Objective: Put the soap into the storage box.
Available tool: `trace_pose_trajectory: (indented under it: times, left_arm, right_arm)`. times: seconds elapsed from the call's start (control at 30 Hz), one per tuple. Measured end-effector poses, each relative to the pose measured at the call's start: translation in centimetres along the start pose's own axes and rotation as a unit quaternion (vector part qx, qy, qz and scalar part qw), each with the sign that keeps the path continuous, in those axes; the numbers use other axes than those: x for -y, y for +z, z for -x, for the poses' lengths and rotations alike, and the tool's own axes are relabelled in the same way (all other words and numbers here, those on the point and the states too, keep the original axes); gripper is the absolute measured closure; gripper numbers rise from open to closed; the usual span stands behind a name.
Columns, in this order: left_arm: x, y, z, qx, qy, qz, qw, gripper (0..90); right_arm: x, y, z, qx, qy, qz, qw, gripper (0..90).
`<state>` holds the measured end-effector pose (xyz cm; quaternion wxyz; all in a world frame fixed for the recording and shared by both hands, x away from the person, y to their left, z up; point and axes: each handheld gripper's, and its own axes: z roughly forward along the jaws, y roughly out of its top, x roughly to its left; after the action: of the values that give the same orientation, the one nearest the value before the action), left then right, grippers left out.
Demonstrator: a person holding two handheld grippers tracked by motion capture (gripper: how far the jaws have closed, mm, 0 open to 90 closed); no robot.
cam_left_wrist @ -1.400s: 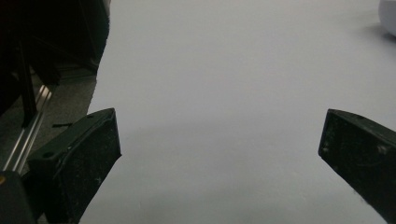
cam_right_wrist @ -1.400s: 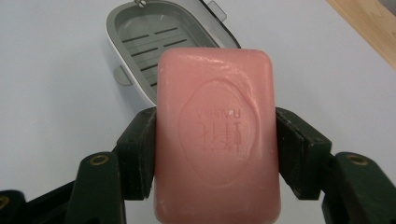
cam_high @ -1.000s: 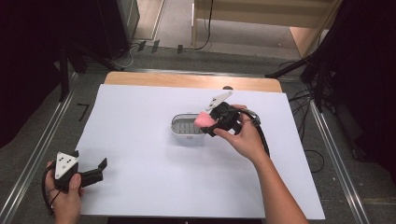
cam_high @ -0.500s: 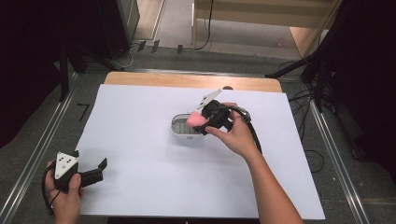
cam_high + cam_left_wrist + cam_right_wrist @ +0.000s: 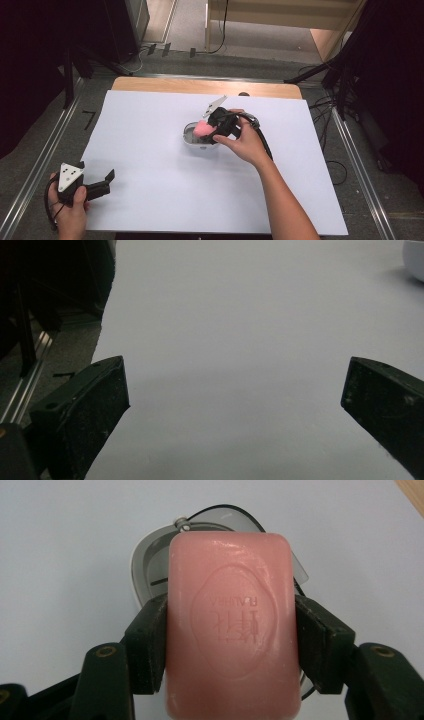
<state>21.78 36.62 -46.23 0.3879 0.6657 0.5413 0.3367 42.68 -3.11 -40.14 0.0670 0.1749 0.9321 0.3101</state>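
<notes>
The left hand-held gripper [image 5: 102,182] rested low at the near left corner of the white-covered tabletop [image 5: 150,150], its jaws spread wide with nothing between them; in the left gripper view, bare white surface lay ahead of its pads [image 5: 95,410], with the edge of the dish far off to its upper right. It played no part in the work at hand.

Farther right, the right hand-held gripper [image 5: 210,131] was clamped on a pink bar of soap [image 5: 232,630], its two pads pressed against the bar's long sides. The bar hung just above and in front of a small oval soap dish [image 5: 192,140] with a grey tray inside [image 5: 155,565], directly beyond the jaws.

The likely trouble, as I judged it, was the soap itself: a smooth, rounded bar gripped only along its sides could squirt out of the pads if the hand tilted or squeezed harder. The bar also looked nearly as long as the dish opening, so coming down off-centre or turned crosswise could land one end on the rim and leave it perched, or tip the light dish. A release from too high could send the bar skidding out onto the tabletop.
</notes>
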Motion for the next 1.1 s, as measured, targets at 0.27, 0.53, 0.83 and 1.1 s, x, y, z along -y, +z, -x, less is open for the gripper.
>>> trace_pose_trajectory:
  times: [0.27, 0.53, 0.83, 1.1]
  left_arm:
    - [0.0, 0.0, 0.0, 0.001, 0.0, 0.0, 1.0, 0.0]
    - [0.0, 0.0, 0.0, 0.001, 0.0, -0.001, 1.0, 0.0]
    - [0.0, 0.0, 0.0, 0.001, -0.001, -0.001, 1.0, 0.0]
    - [0.0, 0.0, 0.0, 0.001, 0.0, -0.001, 1.0, 0.0]
  right_arm:
    - [0.1, 0.2, 0.2, -0.004, 0.002, 0.003, 1.0, 38.8]
    - [0.0, 0.4, 0.0, -0.008, -0.003, -0.001, 1.0, 38.5]
    - [0.4, 0.1, 0.3, -0.003, 0.026, 0.006, 0.9996, 33.8]
    - [0.7, -0.6, 0.4, 0.009, 0.043, 0.018, 0.9989, 29.4]
